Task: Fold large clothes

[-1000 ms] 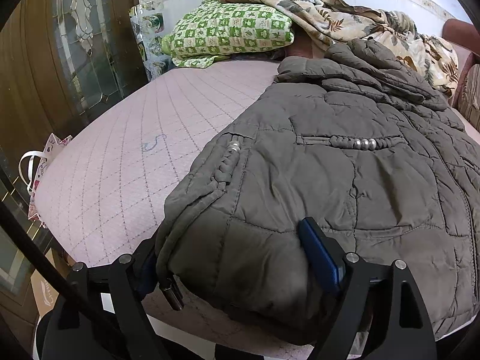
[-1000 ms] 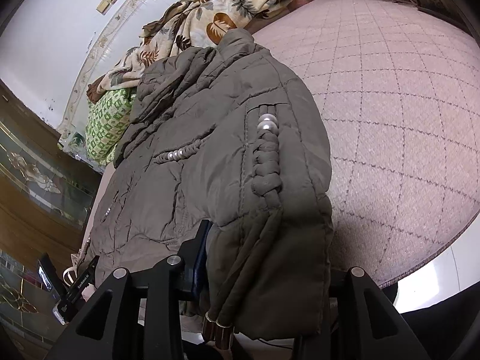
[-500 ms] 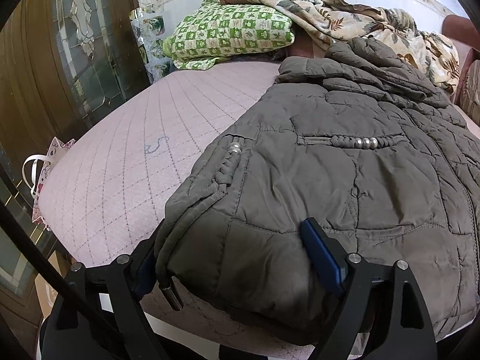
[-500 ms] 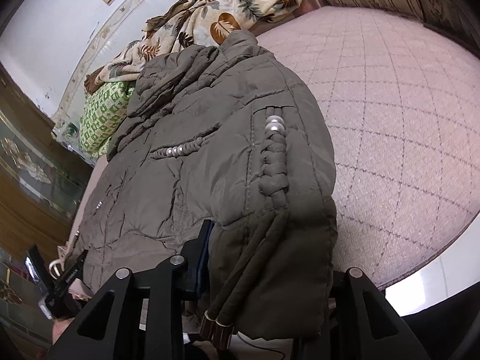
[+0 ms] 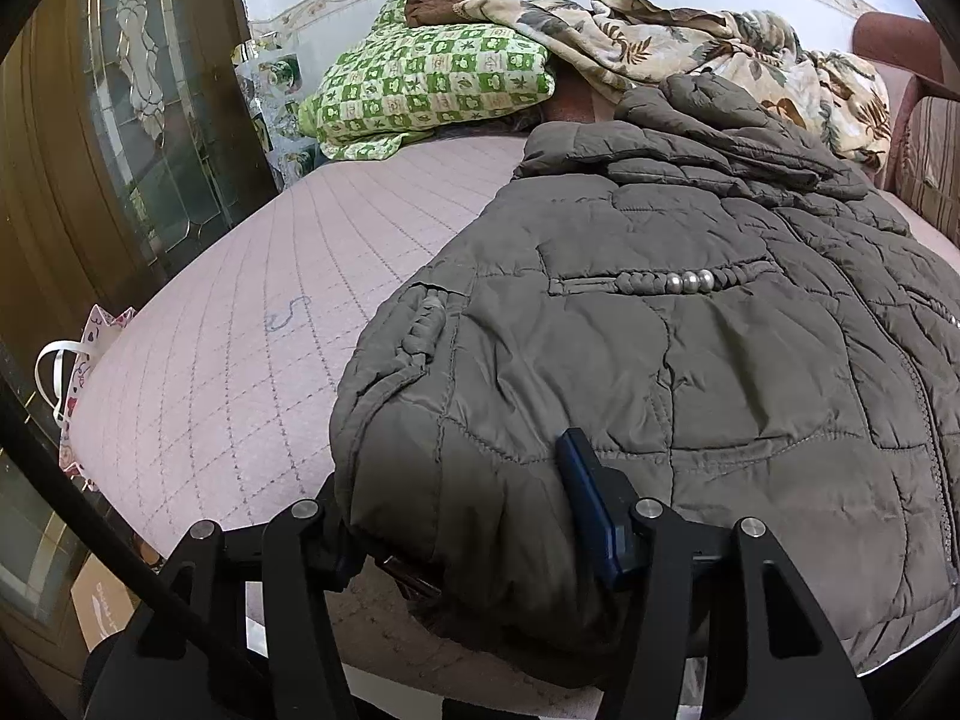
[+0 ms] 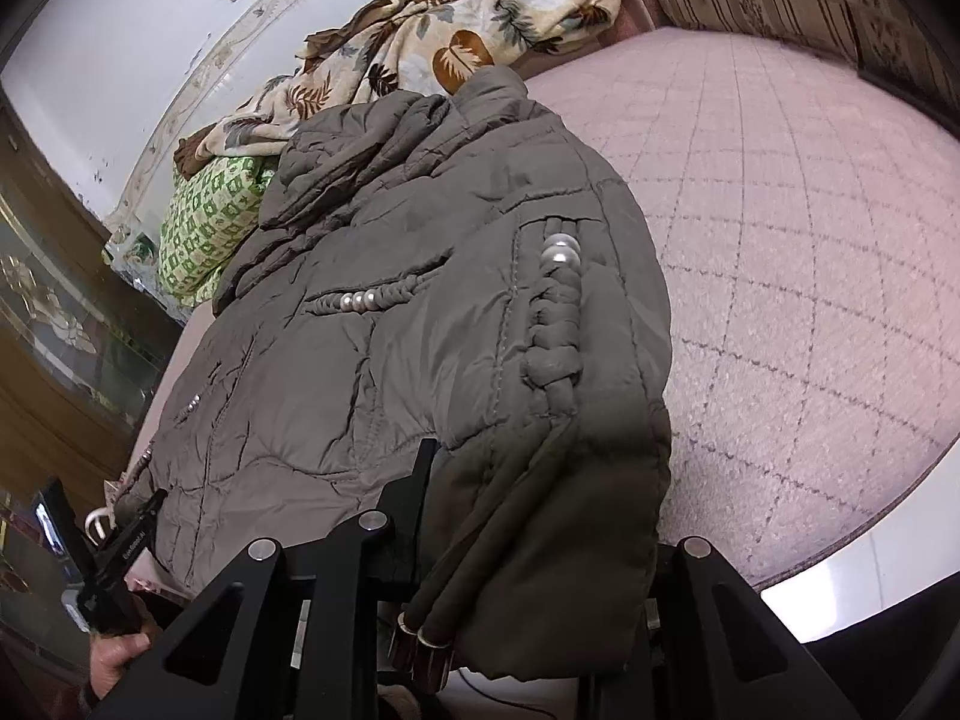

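Pink quilted bed (image 5: 228,360) carries olive padded jacket (image 5: 690,372), spread flat. Hem corners pinched: left claw (image 5: 462,516) just closing on hem, right claw (image 6: 540,516) too. Grasp step; next, hem to be lifted toward collar.

The jacket (image 5: 690,372) hem hid the left gripper's (image 5: 474,516) near finger tip and the right gripper's (image 6: 540,516) far finger. The bed (image 5: 240,360) ran out past the frame edges. A gift bag (image 5: 84,360) was half hidden behind the mattress edge.
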Demonstrator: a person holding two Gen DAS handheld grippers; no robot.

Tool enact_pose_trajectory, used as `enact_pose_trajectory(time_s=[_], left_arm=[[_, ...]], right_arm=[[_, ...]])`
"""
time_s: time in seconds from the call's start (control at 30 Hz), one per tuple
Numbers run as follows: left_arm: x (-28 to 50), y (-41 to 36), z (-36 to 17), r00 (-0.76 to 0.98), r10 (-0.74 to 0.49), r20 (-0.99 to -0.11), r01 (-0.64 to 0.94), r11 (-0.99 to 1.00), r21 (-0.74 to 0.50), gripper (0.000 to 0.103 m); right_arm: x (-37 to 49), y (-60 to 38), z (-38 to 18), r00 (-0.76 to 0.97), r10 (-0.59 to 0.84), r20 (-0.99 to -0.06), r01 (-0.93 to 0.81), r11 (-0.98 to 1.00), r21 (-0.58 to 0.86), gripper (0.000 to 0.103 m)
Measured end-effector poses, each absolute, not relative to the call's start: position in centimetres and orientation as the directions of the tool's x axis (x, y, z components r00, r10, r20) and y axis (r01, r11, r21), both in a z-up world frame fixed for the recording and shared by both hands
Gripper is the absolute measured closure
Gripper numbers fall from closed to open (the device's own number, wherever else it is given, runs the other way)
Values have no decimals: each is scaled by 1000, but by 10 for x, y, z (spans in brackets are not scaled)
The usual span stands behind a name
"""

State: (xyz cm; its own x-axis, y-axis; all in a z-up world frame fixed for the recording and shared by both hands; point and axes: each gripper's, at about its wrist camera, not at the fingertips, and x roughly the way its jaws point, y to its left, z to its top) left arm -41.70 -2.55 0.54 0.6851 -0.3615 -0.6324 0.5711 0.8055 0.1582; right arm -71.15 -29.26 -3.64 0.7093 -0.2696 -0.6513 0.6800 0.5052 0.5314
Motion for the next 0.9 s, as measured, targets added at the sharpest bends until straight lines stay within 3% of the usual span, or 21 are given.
enact_pose_trajectory(time_s=[0.13, 0.27, 0.47, 0.9], left_arm=[[-414, -26, 5, 666, -378, -643, 581, 804, 129, 49], [-422, -29, 8, 665, -398, -632, 607, 781, 146, 75], [-422, -31, 11, 664, -398, -633, 611, 777, 152, 78], [-419, -54, 45, 656, -422, -626, 630, 762, 146, 82]], right_arm=[[-715, -295, -40, 721, -255, -644, 673, 479, 564, 72], [-709, -286, -32, 692, -291, -661, 692, 525, 494, 77], [-703, -280, -25, 661, -331, -673, 711, 562, 422, 80], [-703, -289, -4, 681, -327, -655, 704, 539, 463, 81]])
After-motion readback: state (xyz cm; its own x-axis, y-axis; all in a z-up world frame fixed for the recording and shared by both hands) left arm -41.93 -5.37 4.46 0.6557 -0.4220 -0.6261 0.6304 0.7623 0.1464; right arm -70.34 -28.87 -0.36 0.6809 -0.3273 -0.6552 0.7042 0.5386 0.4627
